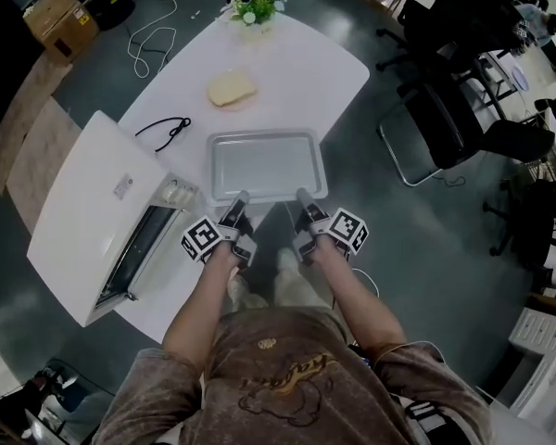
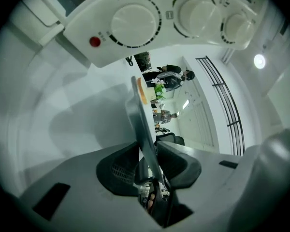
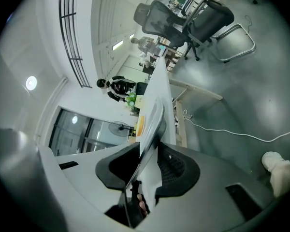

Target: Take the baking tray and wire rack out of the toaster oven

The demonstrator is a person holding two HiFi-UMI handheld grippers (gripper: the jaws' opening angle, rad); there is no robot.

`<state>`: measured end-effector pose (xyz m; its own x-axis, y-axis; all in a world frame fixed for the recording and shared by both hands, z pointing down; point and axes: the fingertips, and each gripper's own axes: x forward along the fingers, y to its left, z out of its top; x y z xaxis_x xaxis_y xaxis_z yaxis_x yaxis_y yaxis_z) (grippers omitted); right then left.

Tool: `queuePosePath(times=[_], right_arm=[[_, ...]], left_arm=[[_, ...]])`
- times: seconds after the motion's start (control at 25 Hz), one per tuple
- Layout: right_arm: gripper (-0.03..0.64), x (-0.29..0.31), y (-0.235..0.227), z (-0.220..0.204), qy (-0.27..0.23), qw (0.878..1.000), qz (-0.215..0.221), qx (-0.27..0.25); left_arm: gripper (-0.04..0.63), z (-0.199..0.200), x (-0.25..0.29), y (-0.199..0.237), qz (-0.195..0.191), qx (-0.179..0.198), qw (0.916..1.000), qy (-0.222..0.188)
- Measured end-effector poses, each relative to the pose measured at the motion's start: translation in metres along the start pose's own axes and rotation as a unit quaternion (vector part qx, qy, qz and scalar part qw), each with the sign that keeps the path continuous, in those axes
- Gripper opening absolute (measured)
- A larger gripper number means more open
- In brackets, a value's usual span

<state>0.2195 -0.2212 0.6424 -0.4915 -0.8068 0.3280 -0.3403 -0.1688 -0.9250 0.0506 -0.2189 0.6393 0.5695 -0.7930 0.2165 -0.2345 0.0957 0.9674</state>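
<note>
A grey metal baking tray (image 1: pixel 266 163) lies flat over the white table (image 1: pixel 324 72), and both grippers hold its near rim. My left gripper (image 1: pixel 238 206) is shut on the rim's left part, my right gripper (image 1: pixel 303 204) on its right part. The left gripper view shows the tray (image 2: pixel 141 120) edge-on between the pads of the left gripper (image 2: pixel 148 162). The right gripper view shows the same, with the tray (image 3: pixel 153 111) in the right gripper (image 3: pixel 146 167). The white toaster oven (image 1: pixel 88 213) stands to the left with its front open (image 1: pixel 132 251). Dark bars show inside; the wire rack is not clearly seen.
A slice of bread (image 1: pixel 231 88), a small potted plant (image 1: pixel 255 7) and a black cable (image 1: pixel 167 132) lie on the table beyond the tray. The oven's knob panel (image 2: pixel 159 18) is close by the left gripper. Office chairs (image 1: pixel 445 109) stand on the right.
</note>
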Motion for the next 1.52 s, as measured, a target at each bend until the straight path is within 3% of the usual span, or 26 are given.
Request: queuePosePath(times=[0.44, 0.68, 0.84, 1.16, 1.36, 1.52], right_arm=[[0.101, 0.024, 0.004, 0.005, -0.008, 1.0, -0.001, 0.021], [0.084, 0.033, -0.001, 0.005, -0.003, 1.0, -0.011, 0.014], [0.083, 0.039, -0.008, 0.007, -0.003, 1.0, -0.018, 0.016], [0.083, 0.05, -0.03, -0.007, 0.07, 0.995, -0.055, -0.053], [0.117, 0.051, -0.031, -0.014, 0.102, 0.989, -0.043, -0.094], [0.143, 0.036, -0.029, -0.026, 0.131, 0.984, -0.038, -0.118]], left_arm=[[0.114, 0.017, 0.008, 0.012, 0.022, -0.018, 0.9993, -0.026], [0.133, 0.0, 0.003, 0.022, 0.03, -0.051, 0.9982, 0.009], [0.133, -0.018, -0.006, 0.027, 0.045, -0.047, 0.9973, 0.035], [0.132, -0.024, -0.025, 0.008, 0.022, -0.031, 0.9985, 0.04], [0.132, -0.01, -0.045, 0.003, 0.02, -0.013, 0.9994, 0.025], [0.132, 0.007, -0.067, -0.006, 0.014, 0.004, 0.9998, -0.01]])
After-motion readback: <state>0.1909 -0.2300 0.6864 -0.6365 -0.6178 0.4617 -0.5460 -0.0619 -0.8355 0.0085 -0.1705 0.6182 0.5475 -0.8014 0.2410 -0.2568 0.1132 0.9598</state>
